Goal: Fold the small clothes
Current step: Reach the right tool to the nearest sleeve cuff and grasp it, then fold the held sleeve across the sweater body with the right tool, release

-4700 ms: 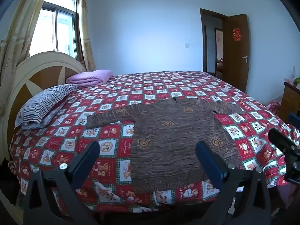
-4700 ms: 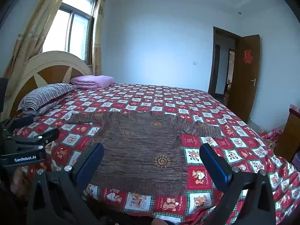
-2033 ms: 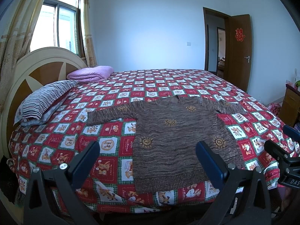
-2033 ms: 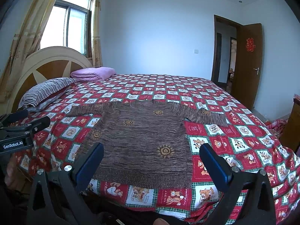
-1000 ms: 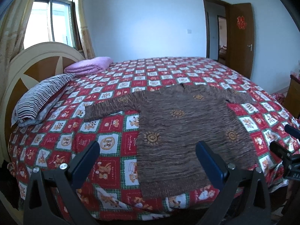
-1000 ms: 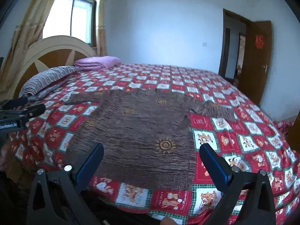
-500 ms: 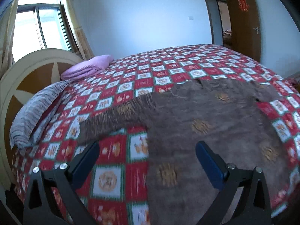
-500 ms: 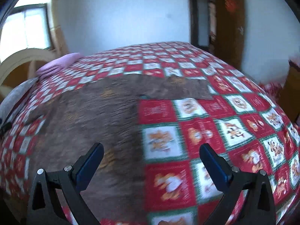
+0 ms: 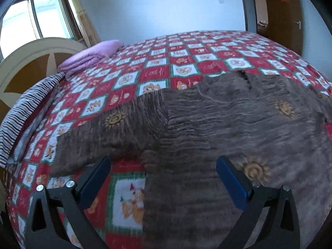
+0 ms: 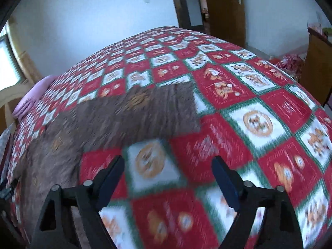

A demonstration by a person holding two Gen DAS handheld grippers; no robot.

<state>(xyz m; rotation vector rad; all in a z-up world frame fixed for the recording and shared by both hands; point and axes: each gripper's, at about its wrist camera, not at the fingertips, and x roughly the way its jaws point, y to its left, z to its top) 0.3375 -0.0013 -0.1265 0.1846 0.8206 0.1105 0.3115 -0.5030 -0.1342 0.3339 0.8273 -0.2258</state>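
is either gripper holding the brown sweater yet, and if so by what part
No. Both the left gripper and right gripper are open, with nothing between their pads; the brown sweater lies flat.

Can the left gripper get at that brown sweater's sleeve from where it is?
Probably yes. The left gripper hangs just short of the brown sweater, jaws open and empty, with its sleeve lying flat on the quilt right ahead. Nothing lies between them.

Past my right fingers [image 10: 225, 178] everything is smeared: the brown knitted sweater with sun motifs [image 10: 116, 116] and the red-and-white checked bedspread [image 10: 257, 122] lose their detail. Beyond my left fingers [image 9: 231, 179], that sweater's far sleeve and hem run off the frame edge.
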